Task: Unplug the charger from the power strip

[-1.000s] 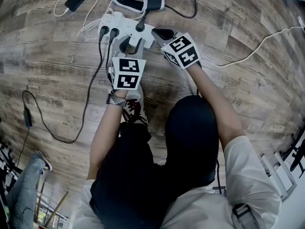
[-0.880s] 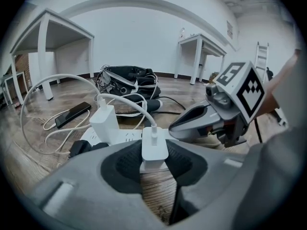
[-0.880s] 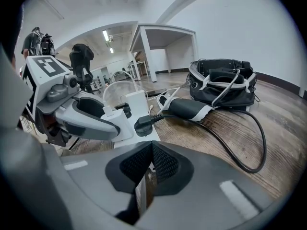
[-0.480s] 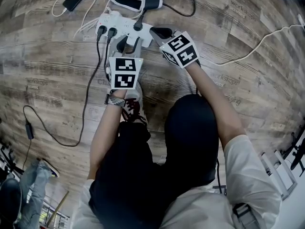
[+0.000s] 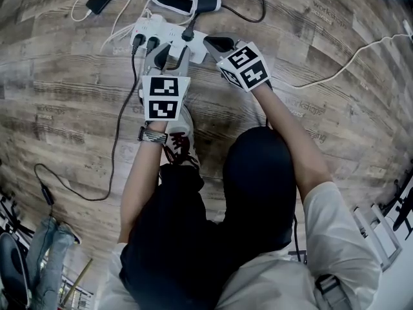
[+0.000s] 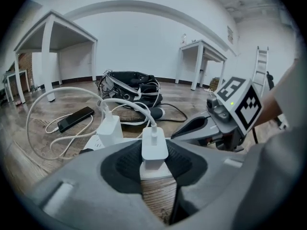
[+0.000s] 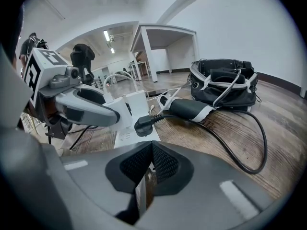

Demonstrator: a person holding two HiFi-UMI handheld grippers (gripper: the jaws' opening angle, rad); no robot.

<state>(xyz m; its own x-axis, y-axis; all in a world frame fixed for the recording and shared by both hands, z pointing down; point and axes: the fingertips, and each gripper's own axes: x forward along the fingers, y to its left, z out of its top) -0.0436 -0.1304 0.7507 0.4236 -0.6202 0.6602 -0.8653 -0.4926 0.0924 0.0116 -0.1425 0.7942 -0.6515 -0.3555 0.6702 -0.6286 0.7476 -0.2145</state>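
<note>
— Where is our charger?
— It stands upright in the power strip, which lies on the wooden floor just ahead of us. The white block's base is seated in its socket.
— Do we have hold of it?
— Yes. Our left gripper is closed on it, with one black pad against each side of the block.
— And its lead?
— A white cable leaves the top of the charger and arcs away to the left. A second charger is plugged into the same strip just behind ours, close but apart from it.
— What of our right gripper?
— Its jaws are drawn together, and we can make out nothing gripped between them. In the head view its tip lies at the strip's right end. Whether it presses on the strip we cannot tell.
— What else do we see on the strip?
— A black plug with a thick dark cord sits near that right end.
— And farther out?
— Past the strip a phone lies flat on the floor with a white lead running to it. Beyond that sits a black bag.
</note>
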